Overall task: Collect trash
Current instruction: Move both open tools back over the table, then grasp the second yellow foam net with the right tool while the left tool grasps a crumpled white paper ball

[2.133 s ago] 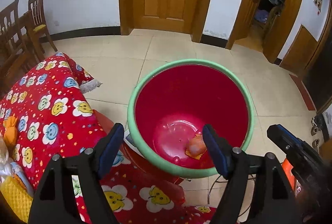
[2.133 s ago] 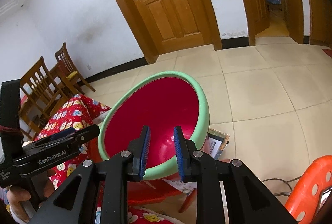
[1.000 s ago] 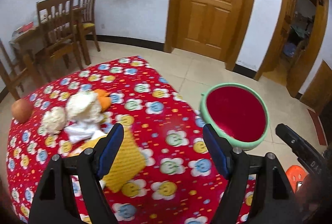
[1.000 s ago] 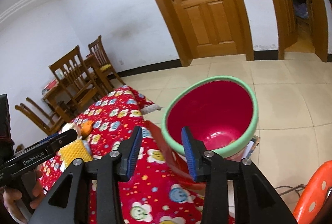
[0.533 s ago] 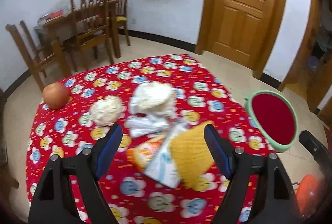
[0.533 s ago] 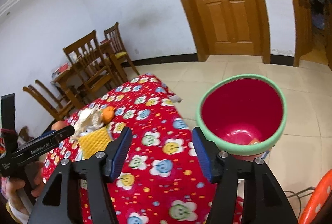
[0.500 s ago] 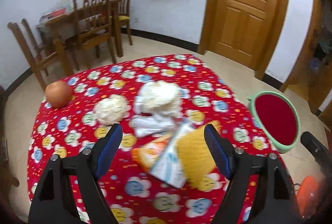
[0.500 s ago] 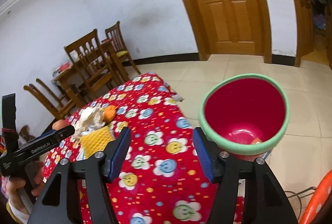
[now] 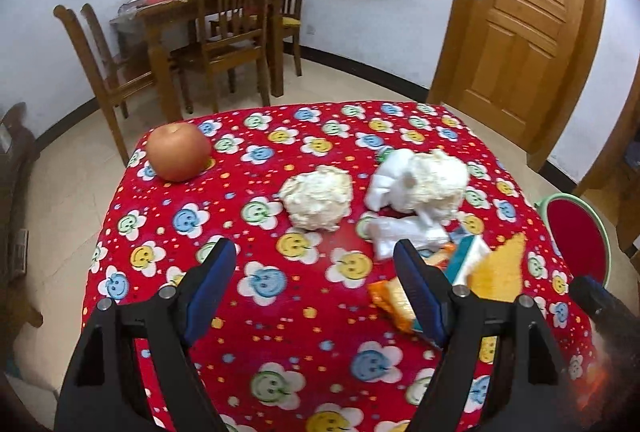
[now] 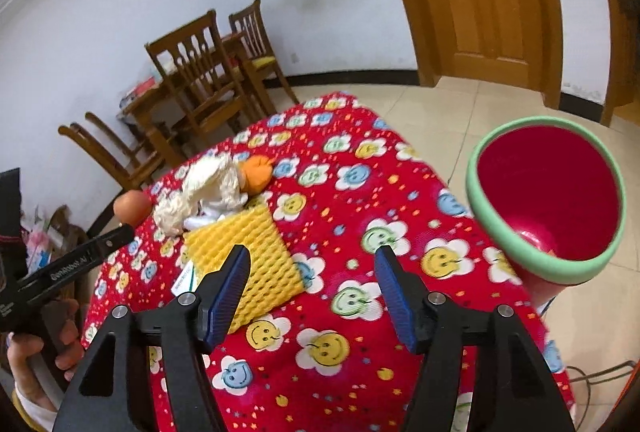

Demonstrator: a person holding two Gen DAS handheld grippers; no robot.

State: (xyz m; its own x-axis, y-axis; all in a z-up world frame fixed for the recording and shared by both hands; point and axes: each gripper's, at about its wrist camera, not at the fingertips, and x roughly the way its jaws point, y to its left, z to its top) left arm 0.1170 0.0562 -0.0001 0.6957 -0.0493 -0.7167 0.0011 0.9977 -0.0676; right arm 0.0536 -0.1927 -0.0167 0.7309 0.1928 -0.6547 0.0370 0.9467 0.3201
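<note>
Fingers on the left gripper (image 9: 314, 292) stand wide apart, nothing between the pads, hovering over the red smiley-flower tablecloth (image 9: 280, 312). Right gripper (image 10: 312, 296) fingers also parted and empty; its jaws have just been opening.

Writing: the left gripper's body, seen from the right wrist view, reads "GenRobot.AI". A white packet (image 10: 185, 278) left of the right gripper's left finger carries print too small to read.

Trash relative to the left fingers: crumpled paper wad (image 9: 317, 196) ahead, between the two fingers' lines. Larger white wad (image 9: 418, 179) and clear plastic wrap (image 9: 404, 234) ahead of the right finger. Orange wrapper (image 9: 390, 298) and teal-white packet (image 9: 468, 260) just beside the right finger, partly behind it. Yellow foam net (image 9: 500, 272) right of that. Apple (image 9: 178, 151) far ahead-left.

Relative to the right fingers: yellow net touches the left finger's outline in view, wads and an orange peel (image 10: 258, 171) beyond it. Red bin with green rim (image 10: 548, 199) ahead-right, off the table's edge.
</note>
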